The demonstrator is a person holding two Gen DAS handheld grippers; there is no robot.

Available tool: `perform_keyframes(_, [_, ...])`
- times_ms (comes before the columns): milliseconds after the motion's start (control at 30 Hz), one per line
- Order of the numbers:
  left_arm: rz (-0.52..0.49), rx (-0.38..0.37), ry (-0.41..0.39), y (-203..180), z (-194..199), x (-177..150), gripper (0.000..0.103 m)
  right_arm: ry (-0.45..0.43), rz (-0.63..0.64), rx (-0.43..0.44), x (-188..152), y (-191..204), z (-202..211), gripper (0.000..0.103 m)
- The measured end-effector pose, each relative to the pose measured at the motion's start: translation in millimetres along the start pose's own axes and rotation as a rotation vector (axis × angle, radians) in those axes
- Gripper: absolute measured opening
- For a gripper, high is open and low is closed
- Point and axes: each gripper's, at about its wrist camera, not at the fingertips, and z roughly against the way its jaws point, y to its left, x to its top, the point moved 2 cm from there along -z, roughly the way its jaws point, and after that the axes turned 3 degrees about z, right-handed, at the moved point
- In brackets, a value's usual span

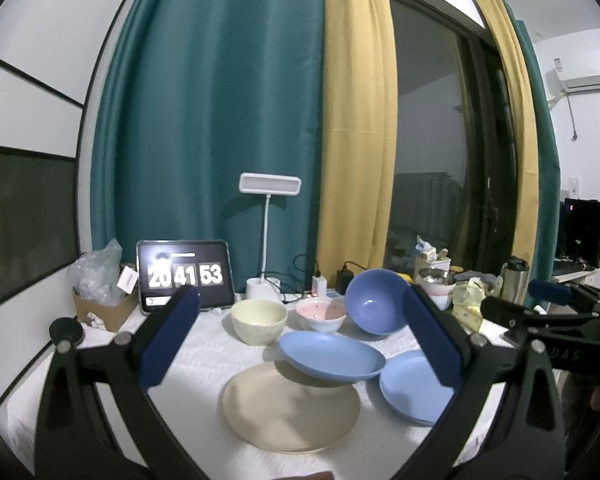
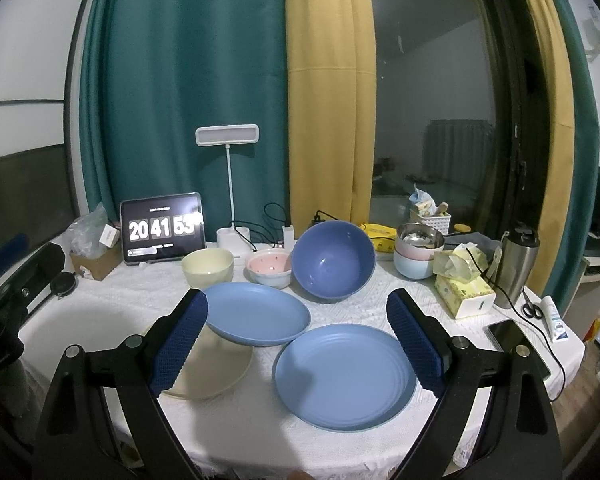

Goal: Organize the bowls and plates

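Observation:
A cream plate [image 1: 290, 408] lies on the white tablecloth with a blue plate [image 1: 332, 354] resting tilted on its far right edge. A second blue plate [image 1: 414, 388] lies to the right. Behind stand a cream bowl [image 1: 259, 320], a pink bowl [image 1: 321, 313] and a tilted blue bowl [image 1: 376, 306]. The same things show in the right wrist view: cream plate [image 2: 210, 372], tilted blue plate [image 2: 256, 314], flat blue plate [image 2: 344, 376], cream bowl [image 2: 207, 266], pink bowl [image 2: 269, 267], blue bowl [image 2: 333, 260]. My left gripper [image 1: 300, 336] and right gripper [image 2: 298, 340] are both open and empty, above the plates.
A tablet clock [image 2: 162, 228], a desk lamp [image 2: 230, 184] and a cardboard box [image 2: 94, 260] stand at the back left. Stacked bowls [image 2: 418, 256], a tissue box [image 2: 462, 288], a steel flask [image 2: 516, 268], scissors [image 2: 532, 310] and a phone [image 2: 516, 344] crowd the right side.

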Motion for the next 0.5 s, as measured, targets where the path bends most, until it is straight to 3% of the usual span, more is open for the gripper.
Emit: perform_keyframes(500, [0.013, 0.009, 0.007, 1.3, 2.1, -3.2, 0.102, -0.002, 0.000, 0.000, -1.6, -0.3, 0.9, 0.093])
